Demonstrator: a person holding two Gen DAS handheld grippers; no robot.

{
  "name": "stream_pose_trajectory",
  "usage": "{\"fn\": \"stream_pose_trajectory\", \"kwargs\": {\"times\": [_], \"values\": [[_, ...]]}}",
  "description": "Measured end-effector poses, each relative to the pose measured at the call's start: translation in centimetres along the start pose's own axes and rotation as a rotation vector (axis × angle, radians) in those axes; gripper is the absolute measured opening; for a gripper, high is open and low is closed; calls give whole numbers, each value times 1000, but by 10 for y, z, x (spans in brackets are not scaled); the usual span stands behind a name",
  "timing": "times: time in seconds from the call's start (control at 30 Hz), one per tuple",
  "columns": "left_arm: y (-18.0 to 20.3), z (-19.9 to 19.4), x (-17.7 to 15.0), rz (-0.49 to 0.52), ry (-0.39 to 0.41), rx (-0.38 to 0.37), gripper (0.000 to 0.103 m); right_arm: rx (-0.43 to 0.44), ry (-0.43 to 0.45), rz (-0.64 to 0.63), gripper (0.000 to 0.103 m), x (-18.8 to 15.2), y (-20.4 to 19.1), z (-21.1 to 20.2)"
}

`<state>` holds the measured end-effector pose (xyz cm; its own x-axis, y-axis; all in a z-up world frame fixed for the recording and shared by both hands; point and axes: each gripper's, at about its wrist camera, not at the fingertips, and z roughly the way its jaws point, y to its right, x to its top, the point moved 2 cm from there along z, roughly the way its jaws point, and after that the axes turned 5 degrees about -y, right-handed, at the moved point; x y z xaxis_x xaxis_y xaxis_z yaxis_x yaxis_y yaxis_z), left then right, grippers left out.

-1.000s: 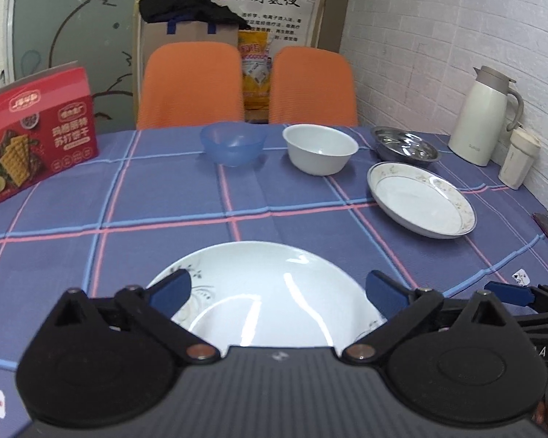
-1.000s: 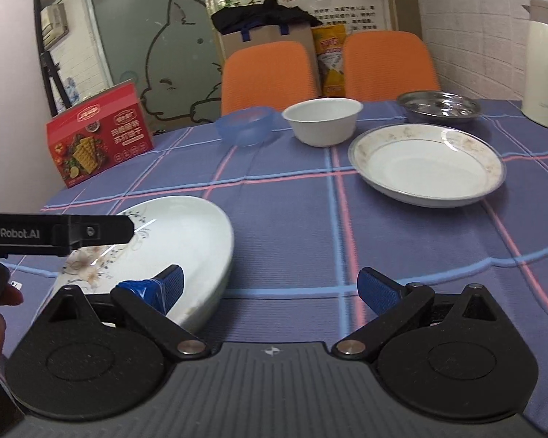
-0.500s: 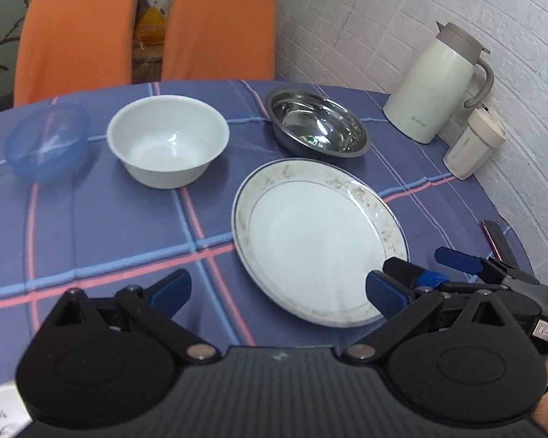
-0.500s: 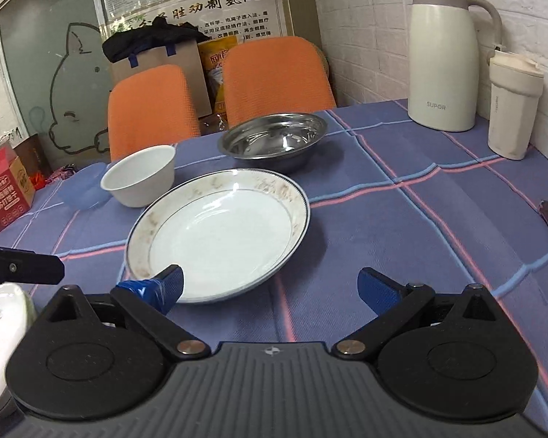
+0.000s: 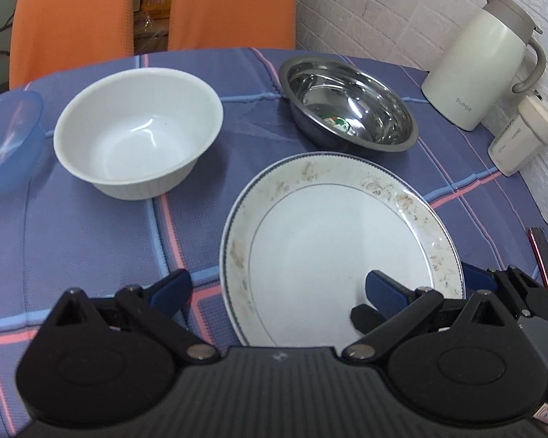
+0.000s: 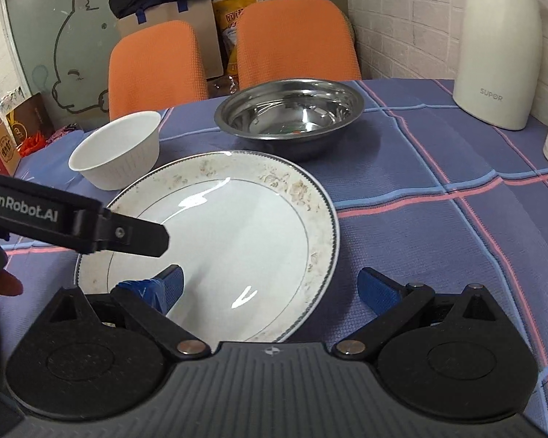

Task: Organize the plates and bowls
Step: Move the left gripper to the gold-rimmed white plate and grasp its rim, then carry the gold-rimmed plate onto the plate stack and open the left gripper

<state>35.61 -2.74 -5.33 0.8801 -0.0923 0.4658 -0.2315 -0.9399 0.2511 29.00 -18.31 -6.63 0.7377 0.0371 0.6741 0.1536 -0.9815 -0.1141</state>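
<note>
A white plate with a gold floral rim lies on the blue checked tablecloth. My left gripper is open, with its right finger over the plate's near edge and its left finger beside the rim. My right gripper is open and straddles the plate's near right rim, left finger over the plate. Behind the plate stand a white bowl, a steel bowl and a blue plastic bowl.
A white thermos jug and a small white cup stand at the right by the brick wall. Two orange chairs are behind the table. A dark flat object lies at the right table edge.
Both grippers moved from the near white plate right and forward to the gold-rimmed plate and now close in on its near edge. Both stayed open.
</note>
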Motion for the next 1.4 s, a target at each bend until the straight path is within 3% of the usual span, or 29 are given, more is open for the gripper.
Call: {"fn": "stream_pose_trajectory", "kwargs": {"times": [0.2, 0.37, 0.57, 0.63, 0.67, 0.7, 0.87, 1.2, 1.4], "values": [[7, 4, -2, 32, 10, 46, 99, -15, 18, -52, 91, 0, -9, 4], [24, 10, -10, 118, 24, 145, 97, -23, 37, -47, 92, -3, -20, 5], [32, 9, -14, 144, 14, 118, 94, -27, 43, -33, 92, -4, -26, 5], [28, 4, -14, 140, 19, 112, 84, -40, 46, -17, 92, -5, -29, 4], [24, 1, -13, 125, 18, 92, 69, -39, 52, -9, 92, -6, -29, 3], [19, -2, -12, 102, 10, 64, 62, -37, 57, -8, 92, -7, -29, 2], [16, -12, -16, 90, 31, 43, 60, 9, 87, 37, 92, -13, -27, -12], [15, -36, -34, 98, 85, 46, 60, -8, 137, 0, 92, -20, -43, -28], [3, -78, -53, 76, 152, 52, 60, -1, 169, -15, 92, -24, -57, -46]]}}
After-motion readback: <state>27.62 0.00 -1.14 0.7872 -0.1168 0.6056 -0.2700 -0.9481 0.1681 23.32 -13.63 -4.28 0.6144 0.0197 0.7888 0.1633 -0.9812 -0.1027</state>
